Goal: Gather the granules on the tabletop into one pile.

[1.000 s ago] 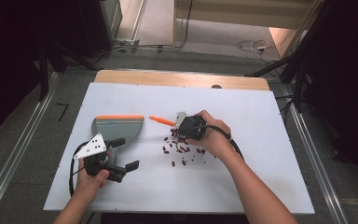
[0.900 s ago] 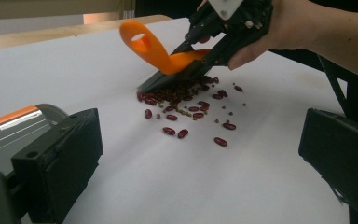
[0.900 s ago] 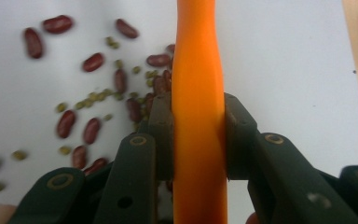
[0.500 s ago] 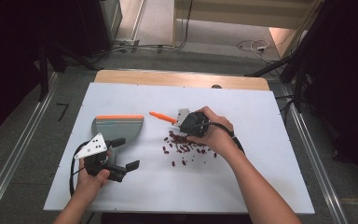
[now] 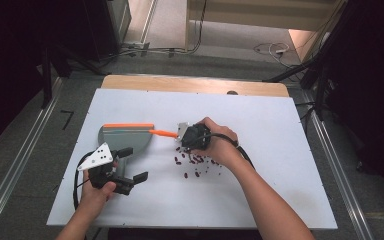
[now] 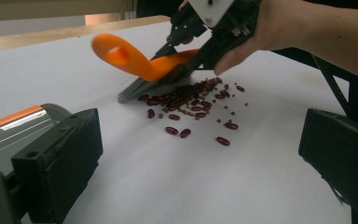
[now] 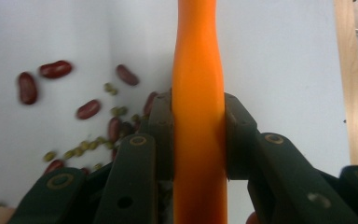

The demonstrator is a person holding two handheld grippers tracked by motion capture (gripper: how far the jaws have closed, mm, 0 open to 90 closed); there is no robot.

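1. Your right gripper (image 5: pixel 181 134) is clenched on the orange handle of a small brush (image 6: pixel 142 65); in the right gripper view both pads press its sides (image 7: pixel 198 140).
2. The brush bristles rest at the pile of red beans (image 5: pixel 196 162), which lies with small green beans mixed in near the middle of the white table (image 5: pixel 280 150), at about 4 o'clock from the grey dustpan (image 5: pixel 125 137).
3. Your left gripper (image 5: pixel 136 164) sits at 6 o'clock from the dustpan with its jaws released and nothing between them, one jaw just beside the pan's near edge.
4. By my reading, you are at the sweeping step: beans gathered, none visibly in the pan.
5. Next, take hold of the dustpan with the left gripper and steady it, mouth toward the pile.
6. Then sweep toward 9 o'clock with short strokes, keeping bristles low so stray beans at 5 o'clock don't roll off.
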